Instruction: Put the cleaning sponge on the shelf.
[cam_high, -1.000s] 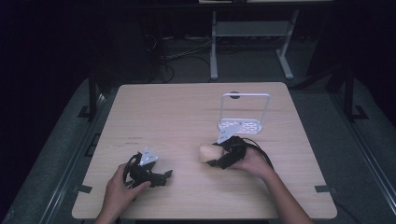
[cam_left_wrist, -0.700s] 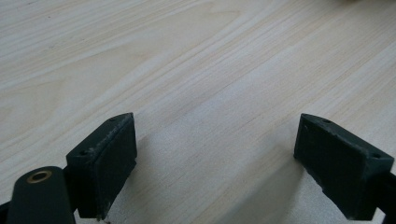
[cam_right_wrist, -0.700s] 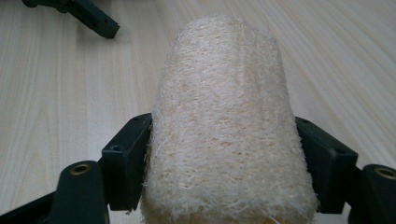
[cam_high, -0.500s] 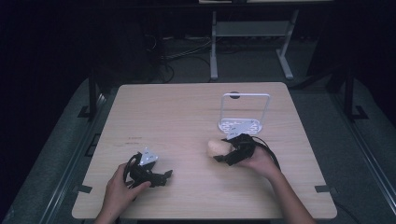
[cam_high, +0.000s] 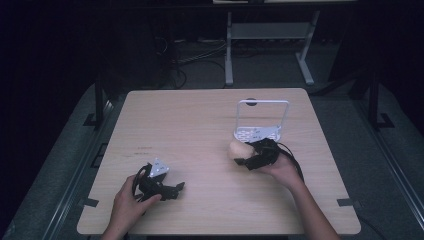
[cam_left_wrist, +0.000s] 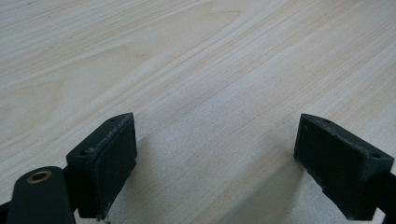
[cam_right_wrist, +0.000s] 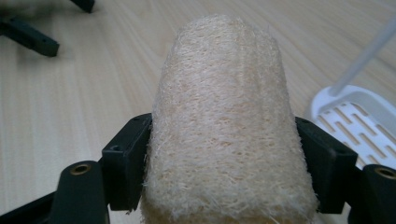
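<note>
Loofah sponge (cam_right_wrist: 224, 121) | being gripped in right gripper (cam_high: 250, 159) beside white rack (cam_high: 260, 131); racking pending | left gripper (cam_high: 172, 189) resting released, near-left.

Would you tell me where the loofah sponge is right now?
The loofah sponge is clamped between the right gripper's jaws, right of the table's middle in the high view, just in front of the white rack.
</note>
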